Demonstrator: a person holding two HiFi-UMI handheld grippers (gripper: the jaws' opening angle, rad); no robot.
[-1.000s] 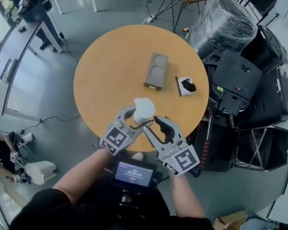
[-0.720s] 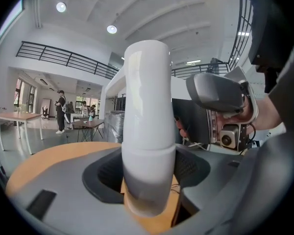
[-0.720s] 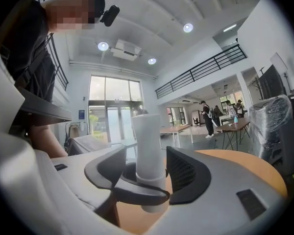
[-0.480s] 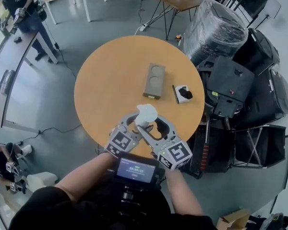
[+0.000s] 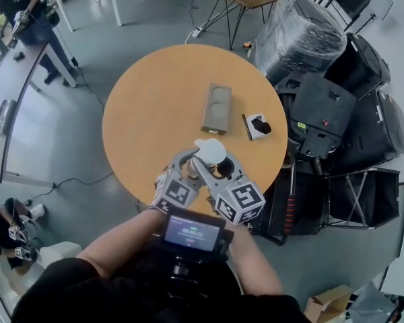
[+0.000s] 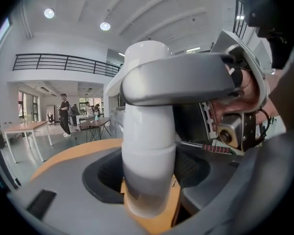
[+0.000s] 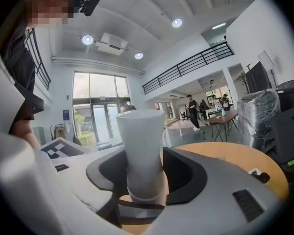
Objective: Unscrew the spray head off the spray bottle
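Table: round orange-brown wood table (image 5: 155, 106); the work is at its near edge, close to the person.
Bystanders: grey rectangular block w/ two round hollows (image 5: 216, 108) and small white box w/ a black part on it (image 5: 258, 124). Both lie well apart from the bottle and have no role now.
L hand: left gripper (image 5: 190, 159), grey plastic w/ two curved jaws, comes from the person's side, nearly level. Jaws stand wide but are clamped on the lower body of the bottle; the dark pads touch it on both sides.
R hand: right gripper (image 5: 219, 168), same kind, just beside the left one and higher up. Its jaws have just been closing. The head of the bottle stands btw them, pads very near on both sides, but I see no firm press yet.
Bottle: white plastic spray bottle (image 6: 149, 146), cylinder shape, upright, long axis vertical, straight ahead of both jaw pairs.
Head: white rounded spray head (image 5: 210, 151), directly over the body.
Key relation: right gripper is at head level, left gripper below on the body. So, in my judgement, the right one must turn about the vertical axis while the left one stops the body from turning.
Hidden: the join btw head and body is covered by a grey finger of the right gripper in the left gripper view. Nozzle direction is hard to read. In head view the body is under the head and jaws. Whether the base rests on the table or is a bit lifted, I cannot tell.
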